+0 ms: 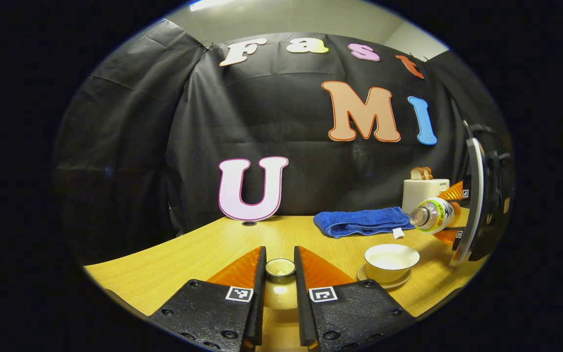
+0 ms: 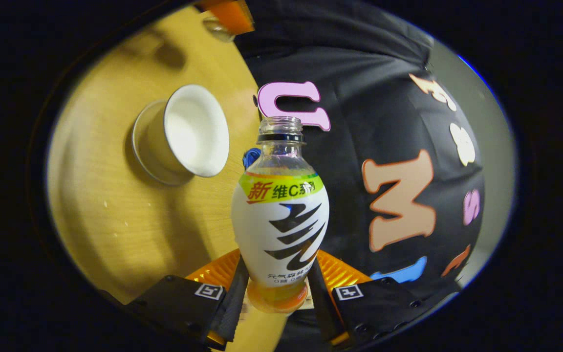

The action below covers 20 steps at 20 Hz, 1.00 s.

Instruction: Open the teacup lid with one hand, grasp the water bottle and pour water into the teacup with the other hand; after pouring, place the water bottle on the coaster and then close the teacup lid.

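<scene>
Bottle (image 2: 280,215), clamped low in the right claw (image 2: 277,286), lies tipped beside the open cup (image 2: 184,132); bring its mouth over the rim while the left claw (image 1: 280,274) grips the lid (image 1: 280,268)

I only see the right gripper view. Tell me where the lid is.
Observer: The left gripper holds the lid between its fingers, above the table and apart from the cup.
Operator: Report what lies behind the cup.
Observer: A folded blue towel, with a toaster beyond it.
Operator: Say whether water is falling.
Observer: In the left gripper view no stream shows. The bottle is tilted, with its mouth above the cup and off to one side.
</scene>
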Each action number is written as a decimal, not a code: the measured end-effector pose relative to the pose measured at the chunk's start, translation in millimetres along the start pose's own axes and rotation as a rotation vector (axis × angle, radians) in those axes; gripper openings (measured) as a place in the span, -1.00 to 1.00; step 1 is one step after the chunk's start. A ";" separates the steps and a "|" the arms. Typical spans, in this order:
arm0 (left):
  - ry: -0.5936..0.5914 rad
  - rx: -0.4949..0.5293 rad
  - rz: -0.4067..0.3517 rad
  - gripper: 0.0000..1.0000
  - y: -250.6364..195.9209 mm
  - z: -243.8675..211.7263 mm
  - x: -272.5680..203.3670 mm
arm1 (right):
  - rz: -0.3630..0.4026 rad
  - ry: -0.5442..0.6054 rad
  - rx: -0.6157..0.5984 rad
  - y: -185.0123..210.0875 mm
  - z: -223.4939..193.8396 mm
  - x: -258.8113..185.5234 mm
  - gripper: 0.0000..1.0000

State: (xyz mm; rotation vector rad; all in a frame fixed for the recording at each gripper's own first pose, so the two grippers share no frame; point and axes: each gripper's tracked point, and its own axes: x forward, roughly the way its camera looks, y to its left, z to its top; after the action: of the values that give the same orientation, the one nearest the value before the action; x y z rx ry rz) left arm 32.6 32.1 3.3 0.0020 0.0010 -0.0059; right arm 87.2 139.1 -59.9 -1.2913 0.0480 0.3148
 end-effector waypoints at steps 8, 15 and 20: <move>0.000 0.000 0.000 -0.47 -0.1 0.0 0.0 | 0.071 -0.018 0.732 -45.1 -13.1 -28.6 0.31; 0.000 0.000 0.000 -0.47 0.1 0.6 0.2 | 0.001 0.005 1.093 -85.4 -80.4 -8.1 0.36; -0.001 0.000 0.000 -0.46 0.0 0.3 0.3 | -0.062 0.069 1.202 -83.8 -141.5 1.5 0.36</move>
State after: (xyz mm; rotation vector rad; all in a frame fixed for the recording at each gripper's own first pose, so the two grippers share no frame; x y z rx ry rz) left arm 32.9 32.2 3.5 0.0023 0.0001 -0.0063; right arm 130.0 -15.0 -21.5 -0.1087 0.2192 0.1311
